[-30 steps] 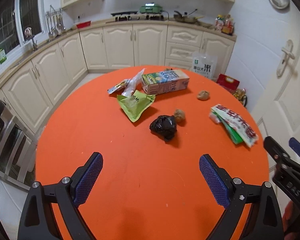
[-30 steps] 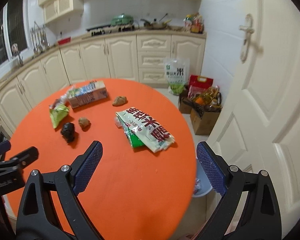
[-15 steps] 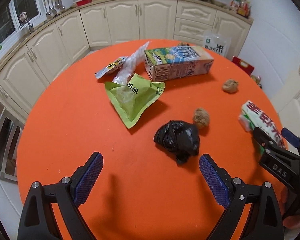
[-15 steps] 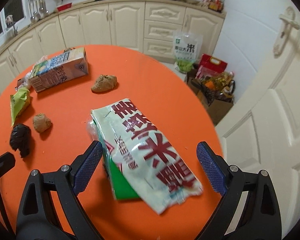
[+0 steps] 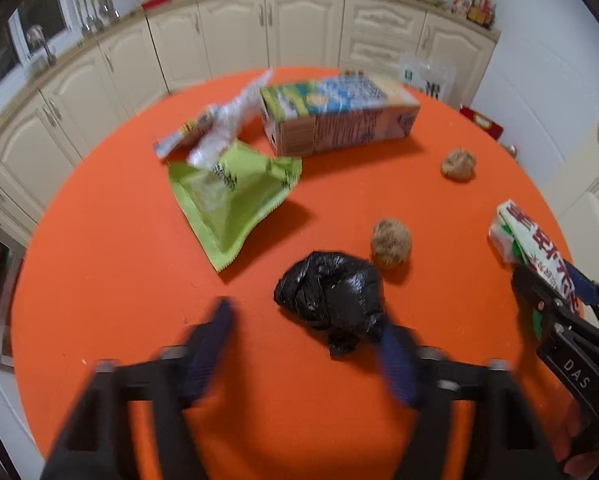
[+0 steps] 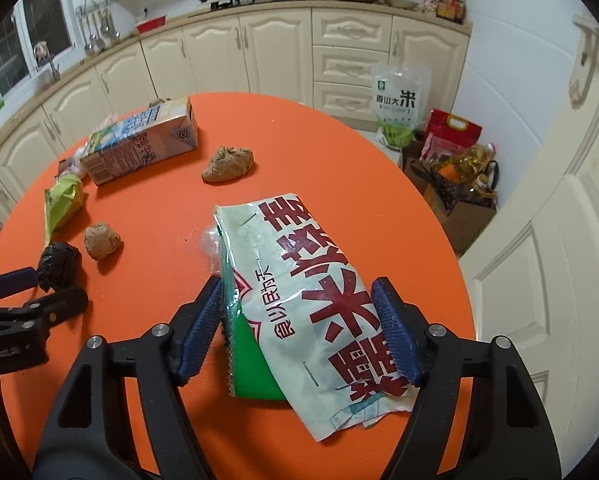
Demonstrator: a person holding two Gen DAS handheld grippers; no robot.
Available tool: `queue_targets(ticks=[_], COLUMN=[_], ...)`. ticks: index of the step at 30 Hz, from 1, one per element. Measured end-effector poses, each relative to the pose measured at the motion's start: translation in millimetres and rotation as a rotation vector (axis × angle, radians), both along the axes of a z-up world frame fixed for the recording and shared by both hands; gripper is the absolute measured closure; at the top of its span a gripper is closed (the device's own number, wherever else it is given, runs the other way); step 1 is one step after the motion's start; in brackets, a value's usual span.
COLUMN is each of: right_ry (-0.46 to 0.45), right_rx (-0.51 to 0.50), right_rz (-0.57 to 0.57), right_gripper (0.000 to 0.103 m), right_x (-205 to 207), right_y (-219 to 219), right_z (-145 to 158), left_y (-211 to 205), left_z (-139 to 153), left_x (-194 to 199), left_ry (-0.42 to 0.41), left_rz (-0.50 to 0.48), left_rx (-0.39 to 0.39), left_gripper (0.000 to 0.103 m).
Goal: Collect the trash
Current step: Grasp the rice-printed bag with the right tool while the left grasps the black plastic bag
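the right gripper [image 6: 297,326] straddled the big white food bag [image 6: 319,312] printed with red characters, its jaws just closing in with the bag between them; the left pad touched or nearly touched the bag's green edge, the right pad sat just beside the other edge, so no firm squeeze showed yet. the bag lay on the orange table [image 6: 339,168], long axis running from about 11 o'clock to 5 o'clock, across the line of the pads, so further closing would pinch its width.

the left gripper [image 5: 307,348] was blurred, jaws also just closing, part open around the crumpled black bag [image 5: 329,294], which lay at 12 to 1 o'clock from it, its tail against the right finger. each hand was nearest its own piece.
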State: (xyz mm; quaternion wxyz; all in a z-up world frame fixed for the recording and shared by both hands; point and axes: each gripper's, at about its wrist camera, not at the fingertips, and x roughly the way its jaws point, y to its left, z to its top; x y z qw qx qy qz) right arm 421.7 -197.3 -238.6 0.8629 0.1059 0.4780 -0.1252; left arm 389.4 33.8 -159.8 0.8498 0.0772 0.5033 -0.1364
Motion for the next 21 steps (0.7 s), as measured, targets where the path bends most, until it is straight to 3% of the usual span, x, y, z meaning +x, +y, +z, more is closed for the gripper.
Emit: queue_targets(ticks=[1,2,10,21], right_ry=[0.001,0.001,-0.015,-0.071], right_rx=[-0.004,-0.006,-0.014,-0.046], right_rz=[-0.001,-0.002,-0.014,-0.039], right_gripper=[0.032,0.032,0.033,0.033], right_x=[0,-1,-12,-48], right_y=[1,1,3,10], right_z=[0,0,10,41], left_y=[-1,-2,2,8], left_z=[0,0,3,21], left_x=[0,0,-5,-45], left_ry=[0.002,0.015,0.005,-0.039], left_rz=[-0.015,-0.039,-0.058,-0.089], left_rx=[-0.013,-0.030,-0.083,-0.124], left_gripper=[0.087,0.090,0.097,0.099])
